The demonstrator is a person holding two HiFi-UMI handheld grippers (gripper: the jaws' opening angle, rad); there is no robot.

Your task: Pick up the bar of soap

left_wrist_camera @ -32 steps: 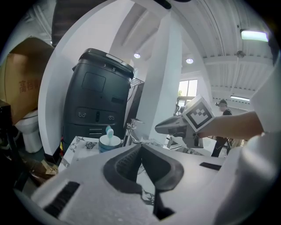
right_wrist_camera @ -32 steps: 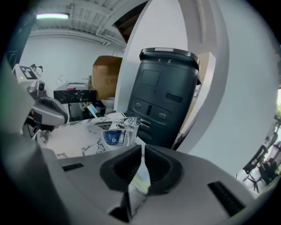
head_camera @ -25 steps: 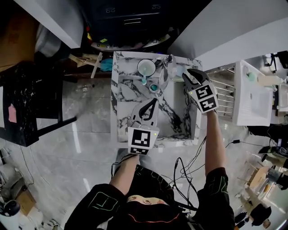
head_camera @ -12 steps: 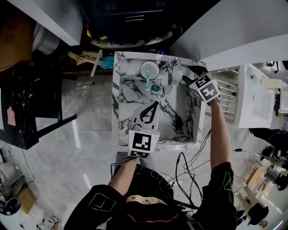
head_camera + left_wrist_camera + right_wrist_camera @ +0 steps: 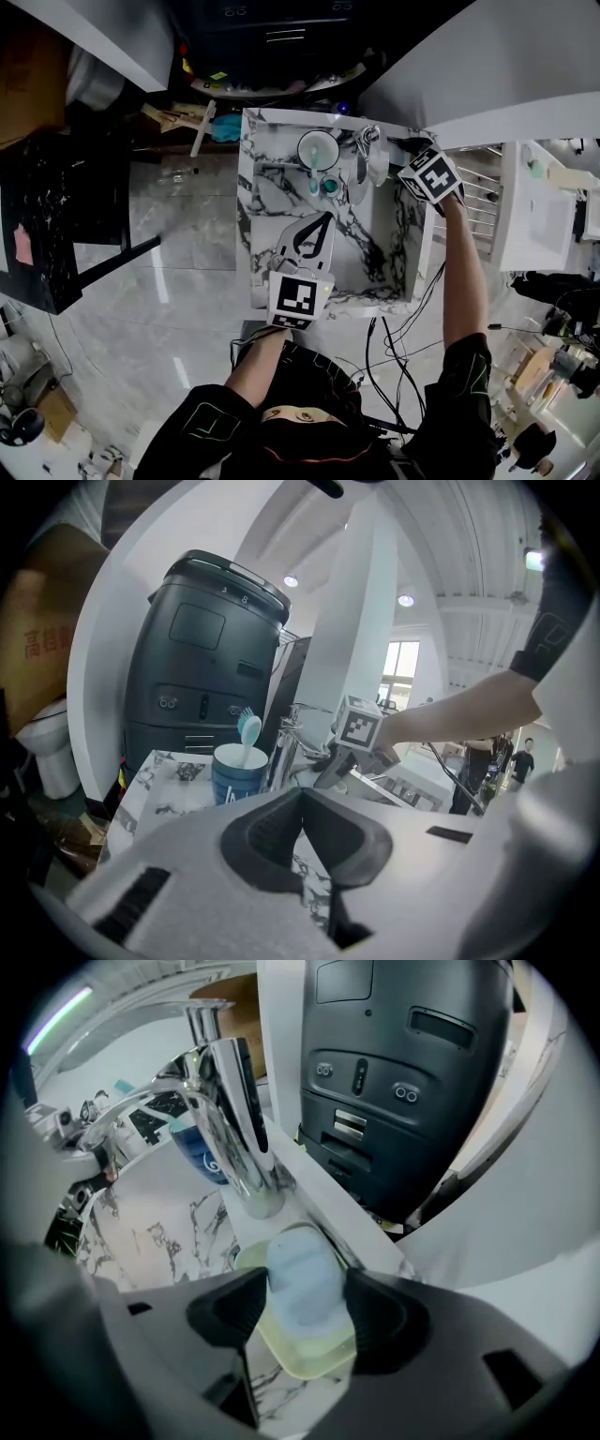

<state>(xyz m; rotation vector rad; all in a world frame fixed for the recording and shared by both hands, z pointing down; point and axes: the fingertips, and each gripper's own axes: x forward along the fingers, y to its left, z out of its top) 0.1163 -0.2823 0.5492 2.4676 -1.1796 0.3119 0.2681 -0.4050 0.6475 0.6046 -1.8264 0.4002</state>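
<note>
A pale blue bar of soap (image 5: 298, 1260) lies in a translucent yellowish dish (image 5: 305, 1354) on the marble ledge, just right of the chrome faucet (image 5: 230, 1119). My right gripper (image 5: 306, 1283) straddles the bar. Its jaws are opening, one dark pad on each side of the soap, which still rests in the dish. In the head view the right gripper (image 5: 401, 150) reaches to the sink's back right corner, where it hides the soap. My left gripper (image 5: 323, 220) hovers over the marble basin (image 5: 375, 234) near its front, shut and holding nothing.
A blue cup holding a toothbrush (image 5: 236, 766) stands left of the faucet (image 5: 361, 150) on the back ledge. A dark grey cabinet (image 5: 403, 1063) rises behind the ledge. Cables (image 5: 398, 337) hang by the sink's front. A white towel rack (image 5: 478, 202) stands to the right.
My right gripper has moved back and to the right, from over the basin to the ledge corner beside the faucet. The left gripper has hardly shifted.
</note>
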